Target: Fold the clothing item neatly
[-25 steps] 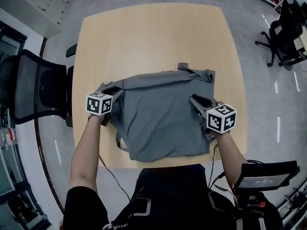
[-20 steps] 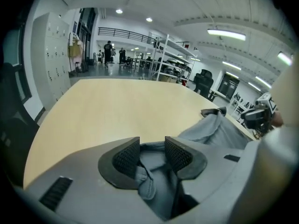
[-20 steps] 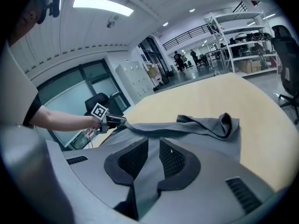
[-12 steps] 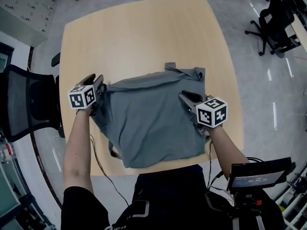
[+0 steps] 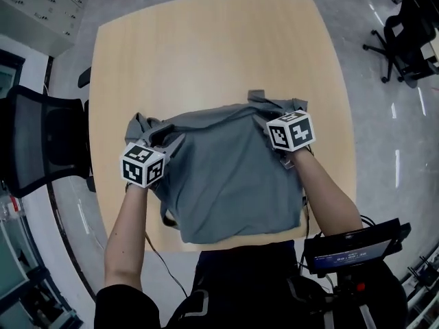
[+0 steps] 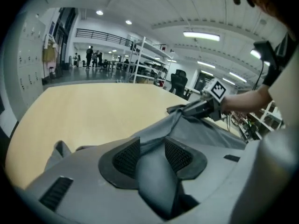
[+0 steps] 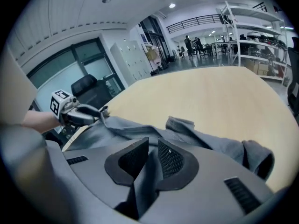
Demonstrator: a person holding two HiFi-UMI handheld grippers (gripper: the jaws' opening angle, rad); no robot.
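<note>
Lab/office: racks [image 7: 254,29], lockers [image 7: 128,55], desk chairs [image 5: 41,142].

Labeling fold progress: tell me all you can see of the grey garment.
The grey garment is soft, thin plain fabric, shirt-like, spread on the wooden table with its near hem at the table's near edge. The left gripper and right gripper each clamp a fold of its far edge, which stretches between them. A bunched sleeve lies beside the left one; more crumpled cloth sits far right.

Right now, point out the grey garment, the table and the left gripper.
grey garment [image 5: 230,180]: head view, middle of the cloth.
table [image 5: 206,53]: head view, bare top.
left gripper [image 6: 152,146]: left gripper view, between its fingertips.
</note>
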